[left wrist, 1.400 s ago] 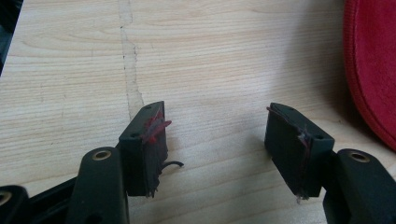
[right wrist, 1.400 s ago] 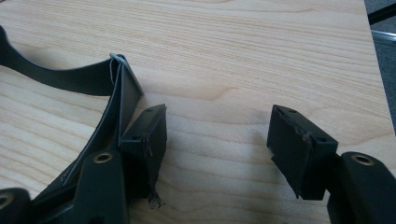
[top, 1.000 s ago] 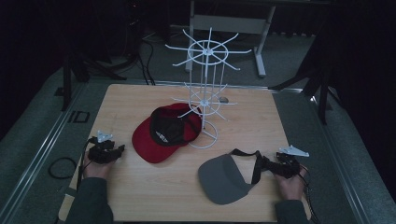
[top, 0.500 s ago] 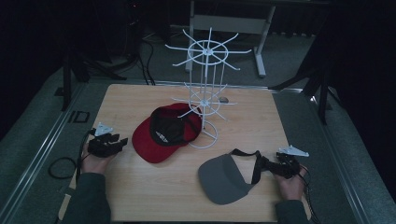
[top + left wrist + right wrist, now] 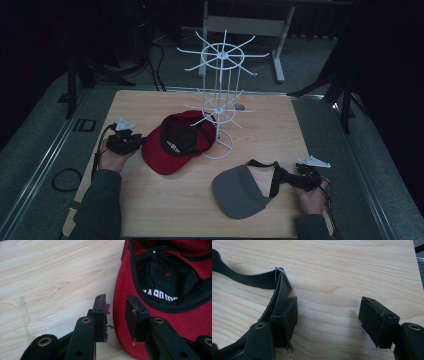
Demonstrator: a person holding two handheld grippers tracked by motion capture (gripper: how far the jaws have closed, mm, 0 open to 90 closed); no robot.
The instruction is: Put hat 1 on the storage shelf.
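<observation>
Wooden table (image 5: 165, 210) seen from high view, white wire rack (image 5: 220, 107) upright toward the far middle, base ring resting on the tabletop. Red cap (image 5: 175, 145) lying upside down just left of the rack base, black lining and white lettering up, crown end touching or under the lowest rack arms, brim toward the near left. Left gripper (image 5: 131, 142) held in the left hand (image 5: 112, 159) at the cap's left edge. In the left gripper view (image 5: 116, 315), jaws narrowed to a slim gap and just been closing, red brim edge running up between them; right pad over the red fabric, left pad over bare wood. Pads possibly not yet pressing the brim, contact hard to judge from this angle. Grey visor (image 5: 240, 192) lying flat at the near right of the table, well apart from the red cap, black strap (image 5: 267, 172) looped toward the right gripper (image 5: 292, 180), held in the right hand (image 5: 312, 197). In the right gripper view (image 5: 328, 322), jaws standing wide, strap (image 5: 279, 287) lying against the outer face of the left jaw, bare wood between the pads, nothing gripped.
</observation>
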